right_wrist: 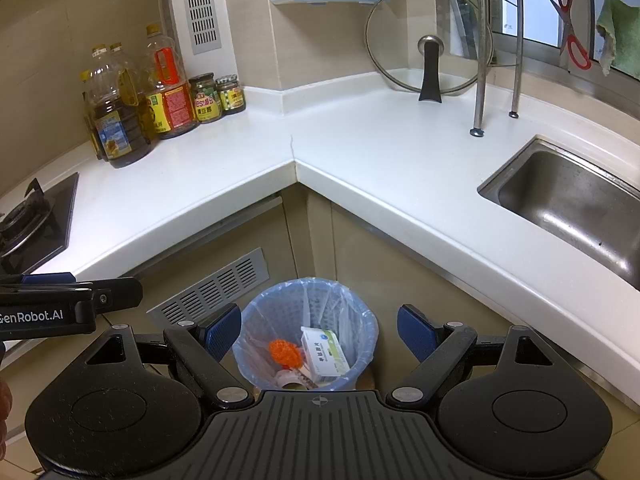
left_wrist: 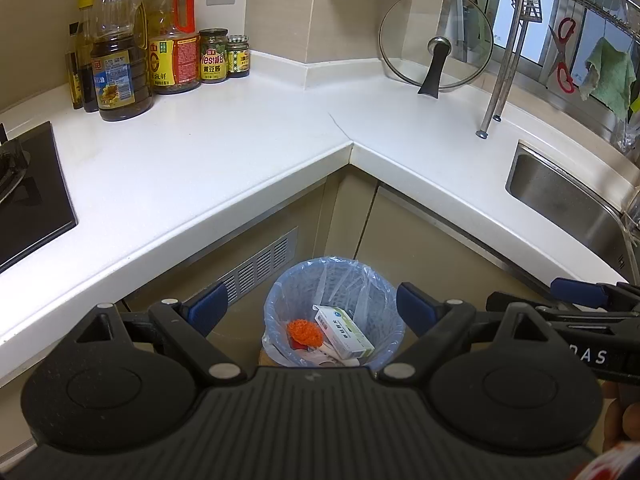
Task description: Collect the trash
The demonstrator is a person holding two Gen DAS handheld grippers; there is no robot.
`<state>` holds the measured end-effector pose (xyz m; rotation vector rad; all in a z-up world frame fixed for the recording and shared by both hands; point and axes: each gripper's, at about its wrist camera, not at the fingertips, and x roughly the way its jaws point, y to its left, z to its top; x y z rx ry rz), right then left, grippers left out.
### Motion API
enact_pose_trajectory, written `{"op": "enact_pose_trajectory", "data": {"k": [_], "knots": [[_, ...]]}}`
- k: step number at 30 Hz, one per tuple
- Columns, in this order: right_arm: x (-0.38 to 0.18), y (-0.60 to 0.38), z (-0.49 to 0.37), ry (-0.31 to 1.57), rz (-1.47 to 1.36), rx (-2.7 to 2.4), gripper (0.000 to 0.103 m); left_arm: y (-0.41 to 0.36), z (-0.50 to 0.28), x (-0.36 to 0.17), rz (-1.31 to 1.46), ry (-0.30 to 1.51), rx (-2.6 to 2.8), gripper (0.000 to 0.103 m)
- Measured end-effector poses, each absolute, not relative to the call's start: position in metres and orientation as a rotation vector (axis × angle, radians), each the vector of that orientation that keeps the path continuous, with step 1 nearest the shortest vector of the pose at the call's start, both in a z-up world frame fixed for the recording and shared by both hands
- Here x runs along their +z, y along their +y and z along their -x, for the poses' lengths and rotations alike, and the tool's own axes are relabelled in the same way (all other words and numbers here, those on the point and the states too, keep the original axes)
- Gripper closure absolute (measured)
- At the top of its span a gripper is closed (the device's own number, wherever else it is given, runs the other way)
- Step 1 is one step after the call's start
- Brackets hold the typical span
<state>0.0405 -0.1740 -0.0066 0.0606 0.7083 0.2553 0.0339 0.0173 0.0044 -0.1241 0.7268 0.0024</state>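
Note:
A blue waste bin (left_wrist: 390, 336) (right_wrist: 364, 332) with a clear liner stands on the floor in the counter's corner. Inside lie a white and green medicine box (left_wrist: 344, 330) (right_wrist: 325, 351), an orange scrubby ball (left_wrist: 303, 331) (right_wrist: 284, 353) and some white scraps (right_wrist: 292, 378). My left gripper (left_wrist: 310, 308) hangs above the bin, open, with nothing between its blue pads. My right gripper (right_wrist: 320, 330) hovers over the same bin, open and empty too. Each gripper's side shows at the edge of the other's view.
The white L-shaped countertop (left_wrist: 224, 148) (right_wrist: 392, 152) wraps around the bin. Oil bottles and jars (left_wrist: 160, 48) stand at the back left, a gas hob (left_wrist: 28, 196) at the left. A glass lid (right_wrist: 430, 46) leans on the wall, a steel sink (right_wrist: 576, 204) at the right.

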Motion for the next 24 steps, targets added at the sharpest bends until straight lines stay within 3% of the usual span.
{"op": "enact_pose_trajectory", "data": {"k": [24], "knots": [[-0.0061,-0.175,-0.0423,0.708,-0.059,0.259,0.018,0.0153,-0.0375,0.0042,0.117,0.732,0.001,0.013]]}}
